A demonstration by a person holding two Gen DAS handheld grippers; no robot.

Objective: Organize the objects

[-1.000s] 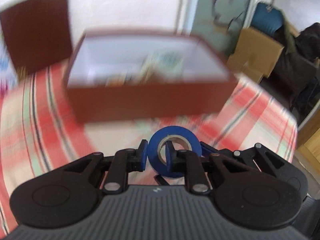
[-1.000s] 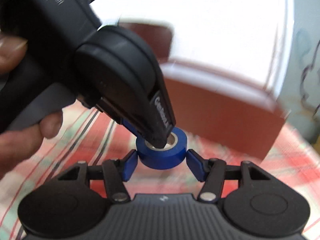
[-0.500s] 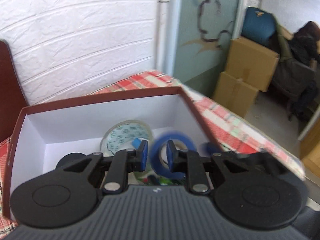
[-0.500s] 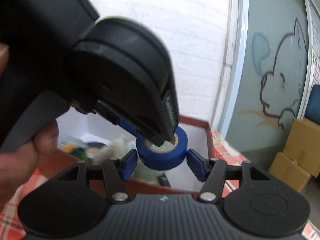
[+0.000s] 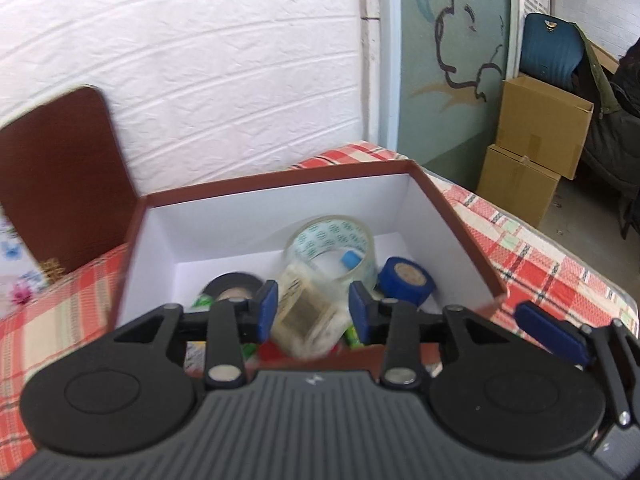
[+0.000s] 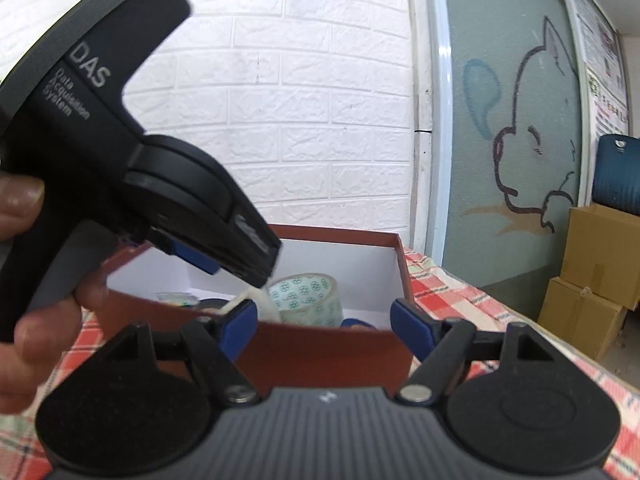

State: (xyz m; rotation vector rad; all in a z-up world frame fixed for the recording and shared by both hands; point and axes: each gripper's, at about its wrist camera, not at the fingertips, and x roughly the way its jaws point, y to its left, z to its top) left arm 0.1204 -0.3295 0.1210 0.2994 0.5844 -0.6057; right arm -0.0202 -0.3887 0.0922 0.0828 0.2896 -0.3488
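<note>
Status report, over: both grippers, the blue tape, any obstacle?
Left gripper open, empty, above the box. Right gripper open, empty, at the box's near wall. Blue tape lying inside the box beside clear tape. No obstacle seen.

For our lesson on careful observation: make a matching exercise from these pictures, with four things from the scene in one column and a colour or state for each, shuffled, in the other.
Things:
1. tape roll at the box's right wall
2. large tape roll
3. box
4. left gripper

States:
A. clear with a green printed pattern
B. open, holding nothing
C. blue
D. reddish-brown outside, white inside

Pairs: 1-C, 2-A, 3-D, 4-B
</note>
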